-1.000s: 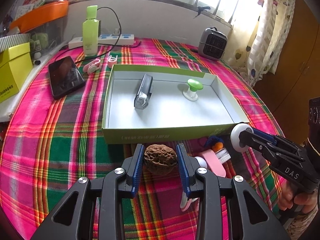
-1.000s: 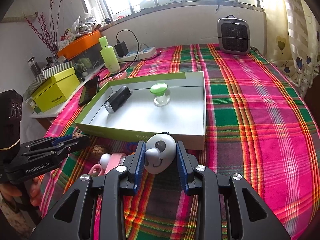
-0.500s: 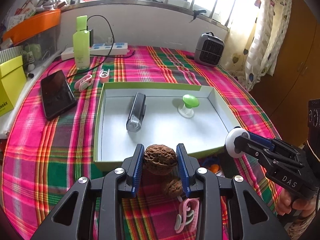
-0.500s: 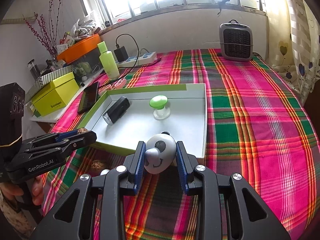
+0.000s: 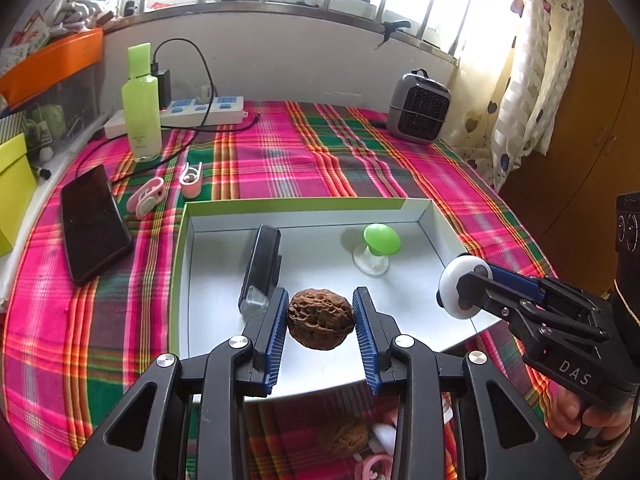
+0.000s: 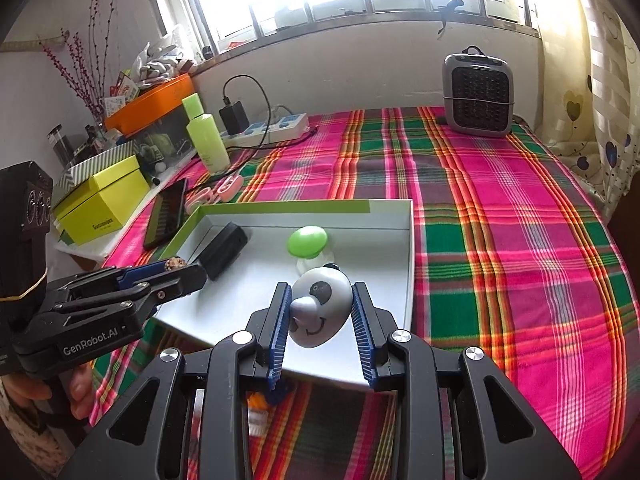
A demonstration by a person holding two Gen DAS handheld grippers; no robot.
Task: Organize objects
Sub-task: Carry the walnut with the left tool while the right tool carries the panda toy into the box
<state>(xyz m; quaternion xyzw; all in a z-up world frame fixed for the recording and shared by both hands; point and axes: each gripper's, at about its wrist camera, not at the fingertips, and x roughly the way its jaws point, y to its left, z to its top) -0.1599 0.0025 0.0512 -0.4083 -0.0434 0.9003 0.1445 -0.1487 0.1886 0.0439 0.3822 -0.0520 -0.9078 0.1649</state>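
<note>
"DAS" is printed in pale letters on the black body of the right gripper [image 5: 460,298], as seen from the left wrist view. "GenRobot.AI" is written in white along the side of the left gripper [image 6: 176,266] in the right wrist view. Some small dark lettering is printed on the front of the yellow-green box [image 6: 104,204] at the table's edge, but it's too tiny to be read properly.

In the tray [image 5: 182,264] lay a flashlight [image 5: 262,268] left of a suction knob [image 5: 380,246]; a phone [image 5: 94,224] sat left of the tray, a heater [image 5: 420,108] behind.
</note>
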